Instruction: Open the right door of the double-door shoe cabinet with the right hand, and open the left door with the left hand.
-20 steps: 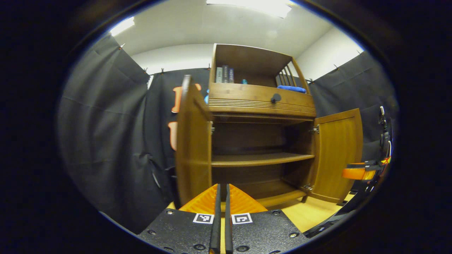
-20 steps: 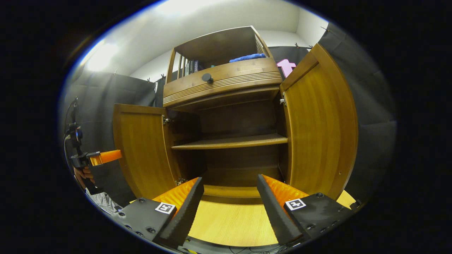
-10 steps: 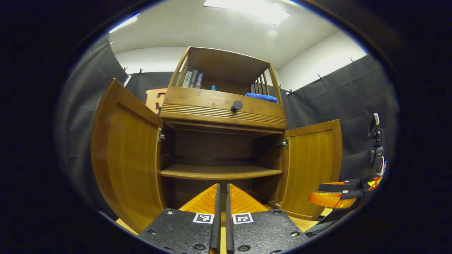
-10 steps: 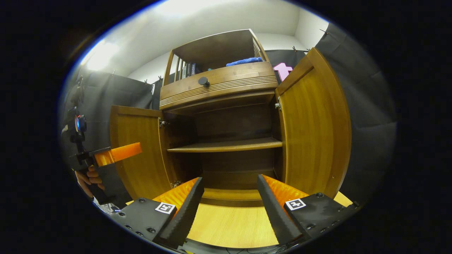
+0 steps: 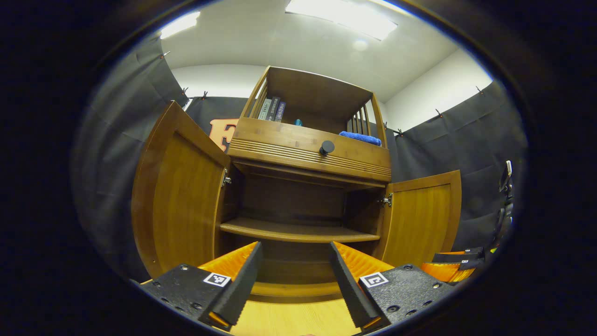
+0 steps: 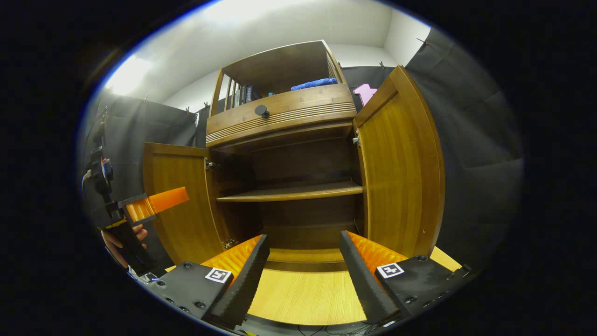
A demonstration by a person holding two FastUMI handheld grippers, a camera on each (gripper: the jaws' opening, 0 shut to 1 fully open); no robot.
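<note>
Both doors of the shoe cabinet (image 5: 303, 210) are standing wide open, left door (image 5: 175, 205) at nine o'clock, right door (image 6: 399, 172) at three; the task looks done. The left gripper (image 5: 293, 275) and right gripper (image 6: 304, 270) are hanging spread and empty; backing them straight away is avoiding nudging either door.

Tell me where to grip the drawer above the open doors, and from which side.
Grip the round knob at the middle of the drawer front, coming straight from the front. It is the only part that sticks out; the ribbed face around it looks too flat to pinch.

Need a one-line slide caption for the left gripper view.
Open left tool faces the cabinet, both doors swung wide.
</note>
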